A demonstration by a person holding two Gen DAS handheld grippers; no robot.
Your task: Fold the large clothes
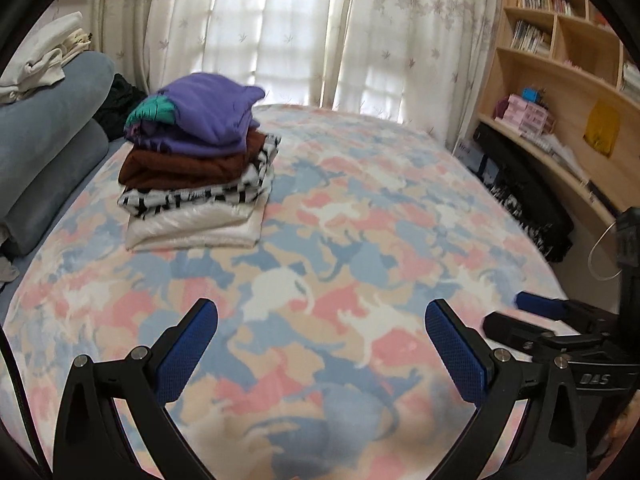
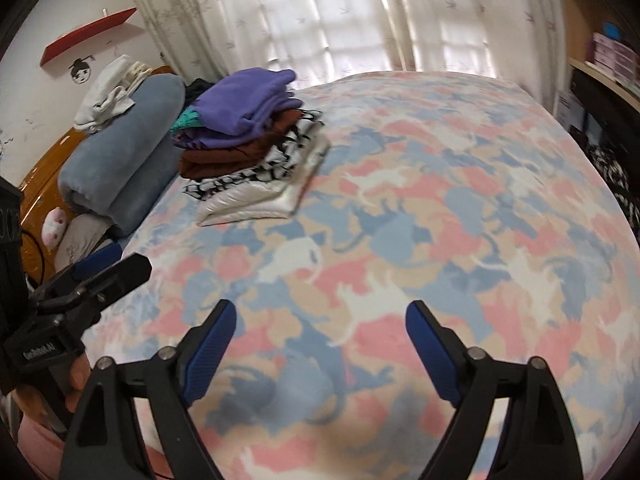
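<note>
A stack of folded clothes (image 1: 200, 168) sits at the far left of the bed, with a purple garment (image 1: 212, 116) on top, then brown, black-and-white and white pieces; it also shows in the right wrist view (image 2: 252, 148). My left gripper (image 1: 320, 312) is open and empty above the patterned bedspread (image 1: 360, 240). My right gripper (image 2: 320, 316) is open and empty too, above the bedspread (image 2: 440, 200). The right gripper shows at the right edge of the left wrist view (image 1: 532, 312), and the left gripper at the left edge of the right wrist view (image 2: 104, 268).
Rolled blue-grey bedding (image 1: 48, 148) with pale clothes (image 1: 40, 60) on top lies left of the stack. A wooden bookshelf (image 1: 560, 80) stands right of the bed, with dark items (image 1: 520, 200) at its foot. Curtains (image 1: 300, 32) hang behind.
</note>
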